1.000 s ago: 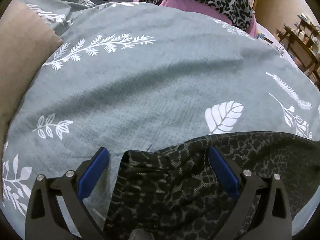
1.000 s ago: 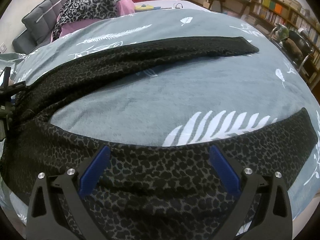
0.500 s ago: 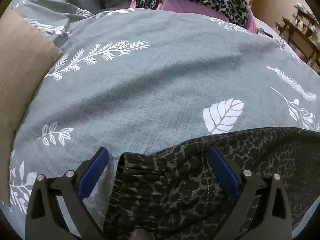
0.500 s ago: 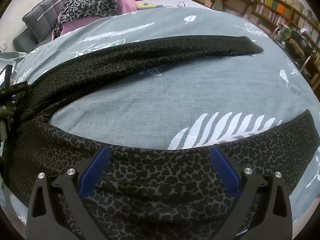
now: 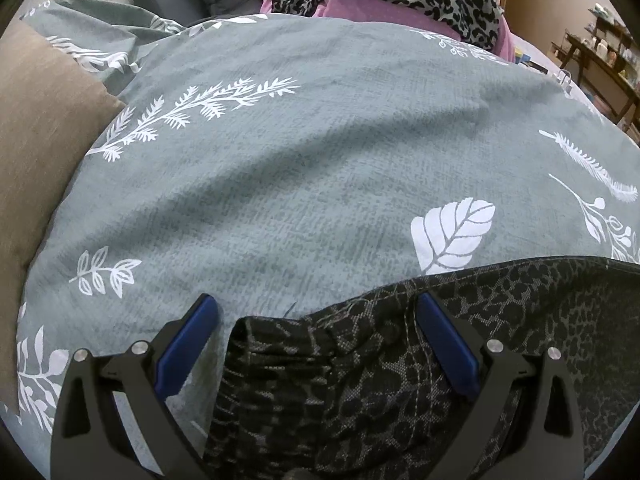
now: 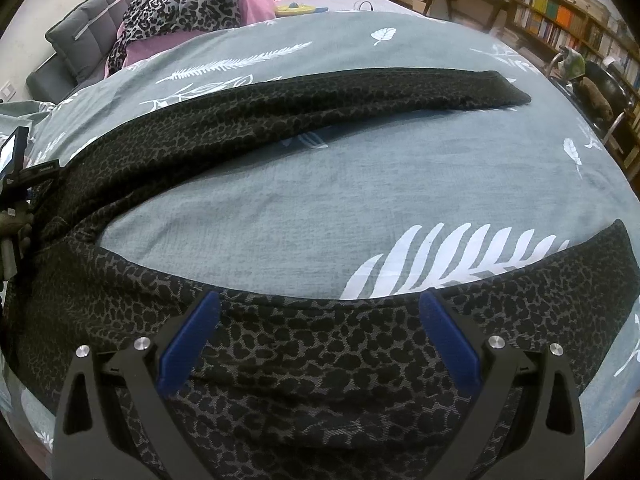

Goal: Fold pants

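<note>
Dark leopard-print pants [image 6: 304,120] lie spread on a grey-green leaf-print bedspread [image 6: 320,208], legs apart in a V. The far leg runs across to the right; the near leg [image 6: 320,360] lies under my right gripper [image 6: 318,328], which is open with its blue pads on either side of the cloth. In the left wrist view the pants' waistband corner [image 5: 320,360] sits between the blue pads of my open left gripper [image 5: 318,332]. The left gripper's body also shows at the left edge of the right wrist view [image 6: 16,184].
A tan cushion [image 5: 36,160] lies at the left. A pink pillow with a light leopard-print cloth [image 6: 188,4] sits at the bed's head by a grey headboard [image 6: 80,28]. Bookshelves [image 6: 560,20] and a chair [image 6: 592,88] stand at the right.
Both views have shifted slightly, showing a little more of the room beyond the bed. The pants lie as before and both grippers stay open.
</note>
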`<action>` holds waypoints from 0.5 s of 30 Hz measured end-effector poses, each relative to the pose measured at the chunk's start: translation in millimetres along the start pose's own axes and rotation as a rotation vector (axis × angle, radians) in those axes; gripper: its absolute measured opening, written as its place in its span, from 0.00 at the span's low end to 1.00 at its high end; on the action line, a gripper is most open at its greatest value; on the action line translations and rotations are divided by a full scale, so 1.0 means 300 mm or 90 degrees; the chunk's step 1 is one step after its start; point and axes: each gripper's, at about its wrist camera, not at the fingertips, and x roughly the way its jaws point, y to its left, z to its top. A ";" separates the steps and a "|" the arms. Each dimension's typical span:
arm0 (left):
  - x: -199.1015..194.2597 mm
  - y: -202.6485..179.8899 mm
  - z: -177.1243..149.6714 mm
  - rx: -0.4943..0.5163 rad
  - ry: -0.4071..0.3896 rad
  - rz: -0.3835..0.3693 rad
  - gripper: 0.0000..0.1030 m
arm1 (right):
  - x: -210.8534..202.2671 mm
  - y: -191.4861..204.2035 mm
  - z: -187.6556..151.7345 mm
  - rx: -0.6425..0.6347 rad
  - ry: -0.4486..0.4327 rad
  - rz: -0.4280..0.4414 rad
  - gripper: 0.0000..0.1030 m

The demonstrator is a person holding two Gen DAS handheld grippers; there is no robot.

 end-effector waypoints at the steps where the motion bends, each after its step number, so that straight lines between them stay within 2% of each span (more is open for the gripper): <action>1: 0.000 -0.001 -0.002 0.001 -0.001 0.001 0.95 | 0.002 0.000 0.000 0.001 0.001 0.000 0.98; 9: 0.004 -0.013 -0.002 0.012 -0.002 -0.003 0.93 | 0.013 0.004 -0.001 0.000 0.004 0.000 0.98; 11: -0.001 -0.018 0.000 0.020 -0.002 -0.014 0.86 | 0.016 0.004 0.000 0.000 0.003 0.000 0.98; 14: -0.021 -0.036 -0.006 0.040 -0.008 -0.025 0.68 | 0.017 -0.003 0.004 0.005 0.000 -0.005 0.98; 15: -0.032 -0.041 -0.011 0.042 -0.010 -0.028 0.59 | 0.015 -0.008 0.007 0.007 -0.002 -0.007 0.98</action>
